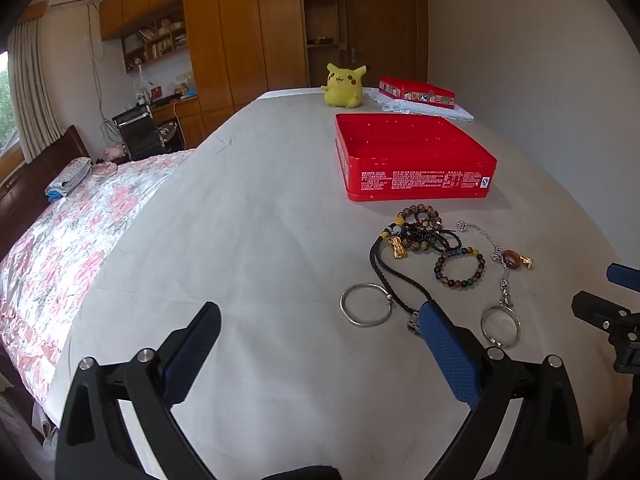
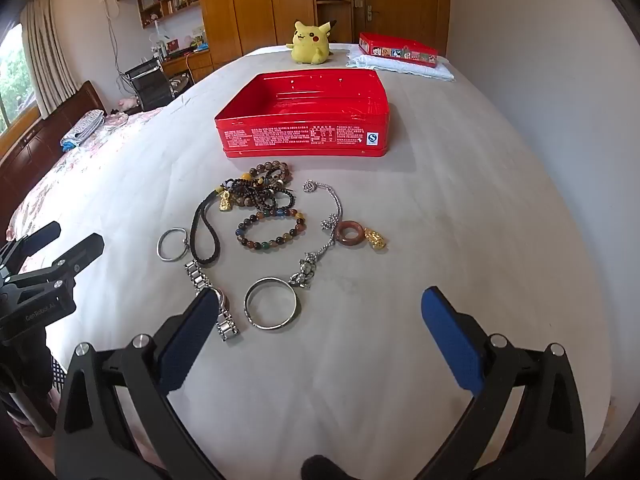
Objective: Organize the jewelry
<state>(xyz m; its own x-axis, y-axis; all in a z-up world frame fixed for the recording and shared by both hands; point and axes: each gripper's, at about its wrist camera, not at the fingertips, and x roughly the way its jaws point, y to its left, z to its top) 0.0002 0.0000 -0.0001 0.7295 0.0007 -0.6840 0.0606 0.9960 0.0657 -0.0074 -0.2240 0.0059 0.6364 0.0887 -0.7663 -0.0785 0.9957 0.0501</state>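
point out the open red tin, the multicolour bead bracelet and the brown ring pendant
open red tin (image 2: 304, 136): right wrist view, on its printed front wall
multicolour bead bracelet (image 2: 245, 238): right wrist view, on the beads at its left side
brown ring pendant (image 2: 343, 236): right wrist view, on the ring's left rim

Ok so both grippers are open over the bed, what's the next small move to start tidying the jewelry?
Probably lower the right gripper onto the silver bangle: it lies nearest its open fingers, apart from the tangled beads, and the red tin stands open and empty beyond.
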